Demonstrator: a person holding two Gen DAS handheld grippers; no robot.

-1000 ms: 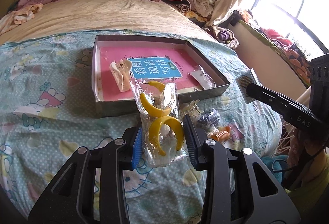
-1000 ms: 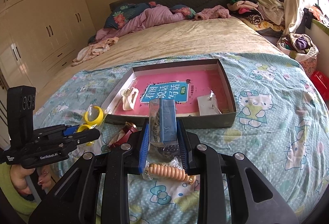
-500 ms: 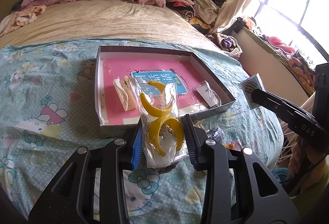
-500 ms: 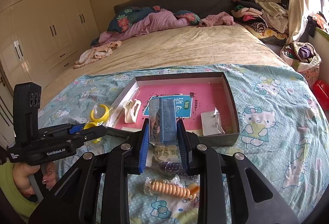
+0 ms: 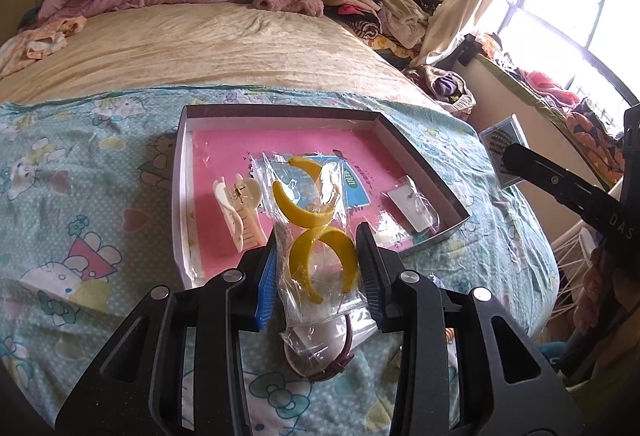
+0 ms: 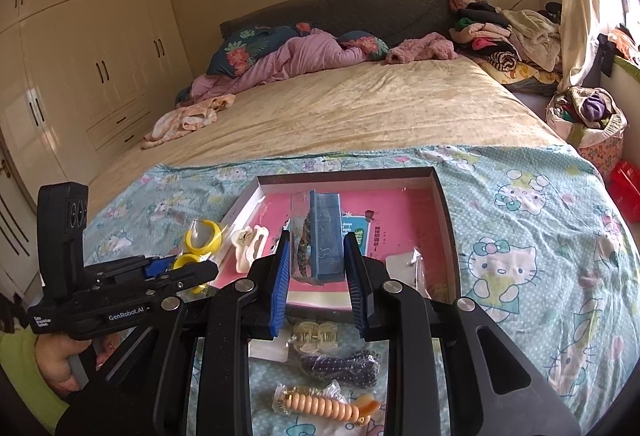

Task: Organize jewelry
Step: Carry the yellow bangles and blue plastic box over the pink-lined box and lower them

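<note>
Jewelry packets, two lifted above the bed, one per tool.
Left tool [image 5: 318,268] clenched on clear bag of two yellow crescent hoops [image 5: 308,220]; right tool [image 6: 314,272] clenched on blue rectangular card pack [image 6: 320,242]. Beyond: shallow grey box with pink lining [image 5: 424,164], holding one cream claw clip [image 5: 236,212] and one small clear packet [image 5: 412,208]. On cartoon-print sheet: coiled peach hair tie [image 6: 320,406], dark beaded strand [image 6: 340,366], translucent claw clip [image 6: 316,334].

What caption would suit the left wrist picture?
Left gripper holds a bag of yellow earrings above the box on the bed.
</note>
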